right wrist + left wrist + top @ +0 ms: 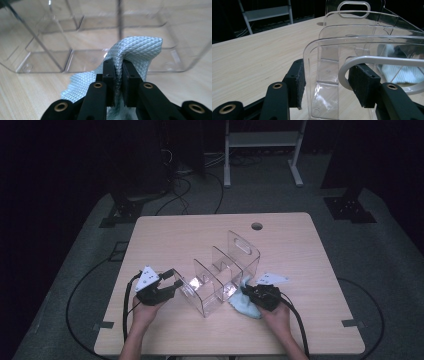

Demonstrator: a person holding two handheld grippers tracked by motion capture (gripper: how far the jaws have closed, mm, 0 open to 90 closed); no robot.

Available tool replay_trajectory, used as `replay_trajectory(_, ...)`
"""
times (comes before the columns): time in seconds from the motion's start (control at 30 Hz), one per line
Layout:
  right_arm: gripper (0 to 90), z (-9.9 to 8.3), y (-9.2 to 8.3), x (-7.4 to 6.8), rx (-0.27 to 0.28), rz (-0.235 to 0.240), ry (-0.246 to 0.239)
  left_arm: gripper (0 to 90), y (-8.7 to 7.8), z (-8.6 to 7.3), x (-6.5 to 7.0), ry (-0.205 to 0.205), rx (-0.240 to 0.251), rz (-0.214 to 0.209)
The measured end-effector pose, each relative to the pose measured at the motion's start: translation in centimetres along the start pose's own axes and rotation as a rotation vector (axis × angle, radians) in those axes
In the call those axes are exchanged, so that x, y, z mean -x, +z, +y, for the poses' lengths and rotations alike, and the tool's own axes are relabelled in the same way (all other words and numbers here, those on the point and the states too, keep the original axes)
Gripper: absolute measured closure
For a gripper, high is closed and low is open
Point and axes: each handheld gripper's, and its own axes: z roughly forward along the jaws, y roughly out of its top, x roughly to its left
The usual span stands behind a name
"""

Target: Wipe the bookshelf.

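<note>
The left gripper [325, 82] has its jaws clamped on the end wall of the stiff, slippery organizer [220, 275] mid-worktop, while the right gripper [118, 82] pinches the soft cloth [140, 47] against its side.

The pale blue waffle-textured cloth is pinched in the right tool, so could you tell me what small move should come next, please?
Probably press the pale blue waffle-textured cloth against the clear plastic divided organiser's side wall and wipe: the right tool holds it there, while the left tool steadies the end wall.

A dim room with grey carpet [75, 270], a pale wooden table [200, 227] and a white metal frame [262, 140] behind.
</note>
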Motion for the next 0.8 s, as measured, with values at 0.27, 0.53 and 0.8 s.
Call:
replay_trajectory(0.27,82.1,1.9,-2.6,4.4,0.093,-0.100,0.096,47.5,0.0,0.0,0.0,0.000,0.001,-0.002)
replay_trajectory(0.53,82.0,1.5,0.3,5.7,0.002,-0.105,0.121,47.5,0.1,0.0,0.0,0.001,0.002,-0.003)
replay_trajectory(0.8,82.0,1.9,-2.2,4.2,0.063,-0.069,0.075,47.5,0.1,0.1,0.1,0.001,-0.002,-0.001)
